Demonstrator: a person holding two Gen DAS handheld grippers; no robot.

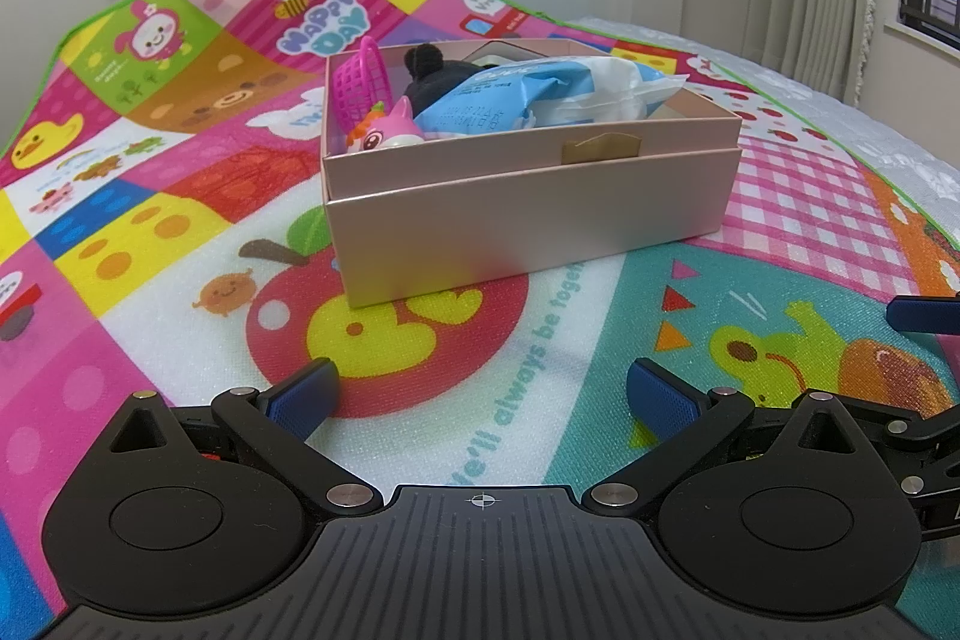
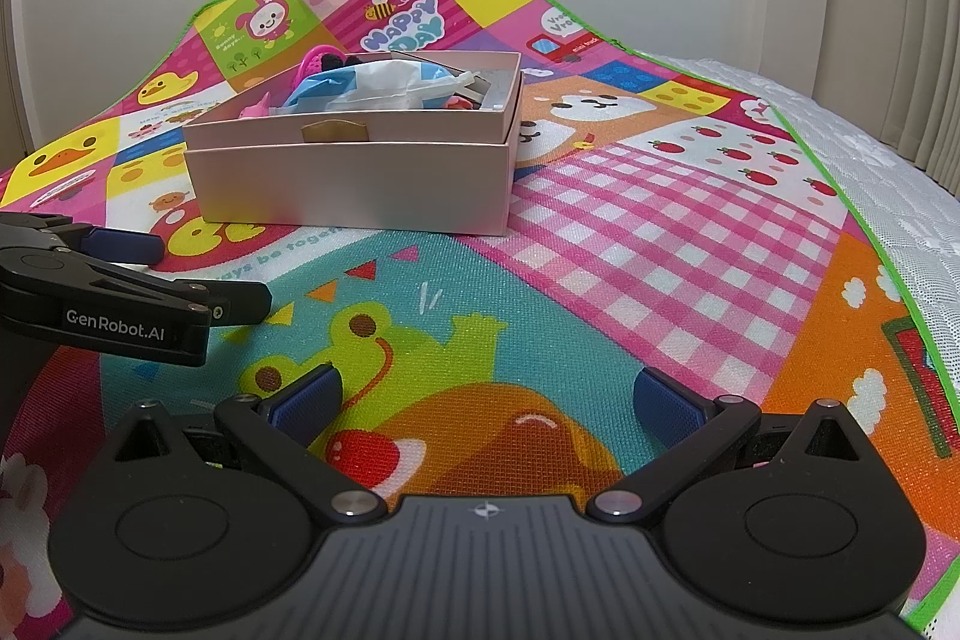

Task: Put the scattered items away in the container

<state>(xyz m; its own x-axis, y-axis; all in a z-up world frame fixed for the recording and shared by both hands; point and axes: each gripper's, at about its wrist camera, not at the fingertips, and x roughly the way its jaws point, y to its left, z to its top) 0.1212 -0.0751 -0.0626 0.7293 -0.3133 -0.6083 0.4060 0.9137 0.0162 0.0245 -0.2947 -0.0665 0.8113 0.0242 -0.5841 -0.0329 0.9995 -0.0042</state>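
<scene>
With both the left tool (image 1: pixel 483 388) and right tool (image 2: pixel 486 397) spread and empty, I judged tidying finished: items sat inside the pink box (image 1: pixel 534 208) mid-mat (image 2: pixel 660 244), none scattered.

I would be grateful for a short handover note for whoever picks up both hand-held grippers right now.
Left hand-held gripper: open, empty, low over the colourful cartoon play mat, facing the box.
Right hand-held gripper: open, empty, beside the left one.
Pale pink cardboard box: sits mid-mat and holds a magenta plastic toy basket, a pink big-eyed toy figure, a black plush toy and a blue-and-white wipes packet.
Done: those items are in the box.
Left: no loose items show on the visible mat; check the areas outside both views before stopping.
</scene>
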